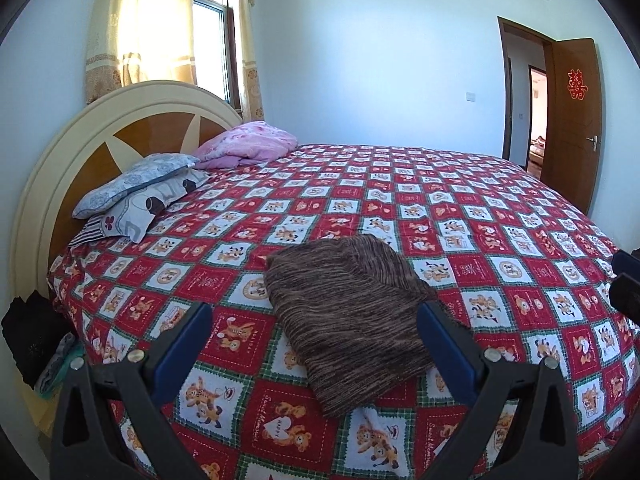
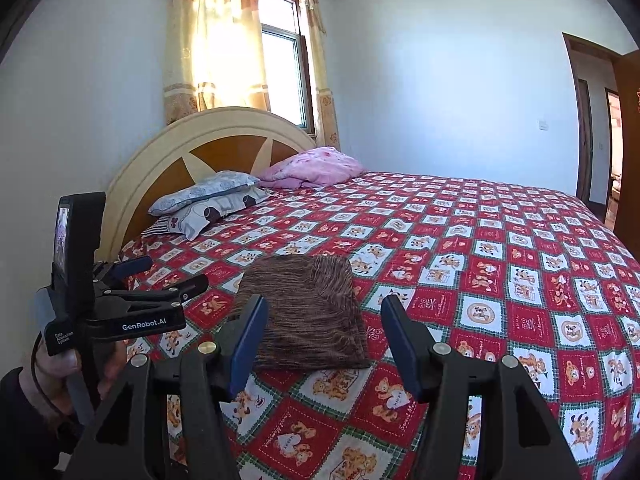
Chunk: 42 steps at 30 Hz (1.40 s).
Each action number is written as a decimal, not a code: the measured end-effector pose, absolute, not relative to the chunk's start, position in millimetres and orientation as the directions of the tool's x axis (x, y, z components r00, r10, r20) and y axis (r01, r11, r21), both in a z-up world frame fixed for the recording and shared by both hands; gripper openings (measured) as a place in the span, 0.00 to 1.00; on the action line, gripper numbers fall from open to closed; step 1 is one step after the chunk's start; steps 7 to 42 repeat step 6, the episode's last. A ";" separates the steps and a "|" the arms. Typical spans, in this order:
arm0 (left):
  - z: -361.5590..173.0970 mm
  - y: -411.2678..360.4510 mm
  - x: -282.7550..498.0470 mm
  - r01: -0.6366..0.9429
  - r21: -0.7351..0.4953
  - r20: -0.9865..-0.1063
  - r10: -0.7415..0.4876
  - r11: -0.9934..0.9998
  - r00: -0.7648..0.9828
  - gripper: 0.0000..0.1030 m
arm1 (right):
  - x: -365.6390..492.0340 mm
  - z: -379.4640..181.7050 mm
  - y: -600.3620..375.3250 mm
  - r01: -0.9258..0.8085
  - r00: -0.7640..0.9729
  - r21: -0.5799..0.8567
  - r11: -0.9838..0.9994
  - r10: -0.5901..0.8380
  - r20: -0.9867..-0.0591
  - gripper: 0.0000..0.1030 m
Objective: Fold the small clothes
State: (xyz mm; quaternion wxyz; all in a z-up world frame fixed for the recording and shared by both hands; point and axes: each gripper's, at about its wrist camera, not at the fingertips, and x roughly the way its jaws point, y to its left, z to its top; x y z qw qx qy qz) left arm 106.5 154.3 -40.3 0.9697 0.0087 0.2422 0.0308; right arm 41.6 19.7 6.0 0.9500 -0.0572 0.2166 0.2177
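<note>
A brown striped knit garment (image 1: 348, 316) lies folded flat on the red patterned bedspread (image 1: 480, 216); it also shows in the right wrist view (image 2: 308, 312). My left gripper (image 1: 316, 312) is open and empty, hovering above the bed with the garment between and just beyond its blue fingers. My right gripper (image 2: 324, 308) is open and empty, with its fingers on either side of the garment's near edge, above it. The left gripper (image 2: 176, 276) shows at the left of the right wrist view, held by a hand, its jaws apart.
Pillows (image 1: 136, 192) and a pink quilt (image 1: 248, 144) lie by the headboard (image 1: 100, 136). Dark clothes (image 1: 36, 336) sit beside the bed at left. A curtained window (image 1: 208, 32) is behind the headboard, and an open brown door (image 1: 572, 120) is at right.
</note>
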 end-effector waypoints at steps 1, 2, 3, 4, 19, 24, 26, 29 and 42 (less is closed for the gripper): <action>-41.4 154.7 106.6 -0.059 0.033 -0.468 0.067 0.998 0.881 1.00 | 42.1 5.0 19.3 -0.438 0.810 -0.014 0.899 0.388 -0.440 0.58; -42.5 155.0 106.7 -0.063 0.034 -0.467 0.072 0.997 0.881 1.00 | 42.3 4.3 19.1 -0.438 0.809 -0.014 0.899 0.387 -0.443 0.58; -43.2 155.0 106.5 -0.064 0.035 -0.466 0.073 0.997 0.882 1.00 | 42.3 3.9 18.8 -0.437 0.808 -0.013 0.899 0.386 -0.445 0.58; -43.4 155.1 106.8 -0.065 0.037 -0.466 0.075 0.997 0.881 1.00 | 42.5 3.4 18.8 -0.437 0.808 -0.013 0.899 0.386 -0.446 0.58; -43.4 154.5 106.6 -0.064 0.045 -0.461 0.077 0.997 0.884 1.00 | 43.2 2.7 17.9 -0.435 0.807 -0.013 0.900 0.384 -0.448 0.59; -43.4 154.5 106.6 -0.064 0.045 -0.461 0.077 0.997 0.884 1.00 | 43.2 2.7 17.9 -0.435 0.807 -0.013 0.900 0.384 -0.448 0.59; -43.4 154.5 106.6 -0.064 0.045 -0.461 0.077 0.997 0.884 1.00 | 43.2 2.7 17.9 -0.435 0.807 -0.013 0.900 0.384 -0.448 0.59; -43.4 154.5 106.6 -0.064 0.045 -0.461 0.077 0.997 0.884 1.00 | 43.2 2.7 17.9 -0.435 0.807 -0.013 0.900 0.384 -0.448 0.59; -43.4 154.5 106.6 -0.064 0.045 -0.461 0.077 0.997 0.884 1.00 | 43.2 2.7 17.9 -0.435 0.807 -0.013 0.900 0.384 -0.448 0.59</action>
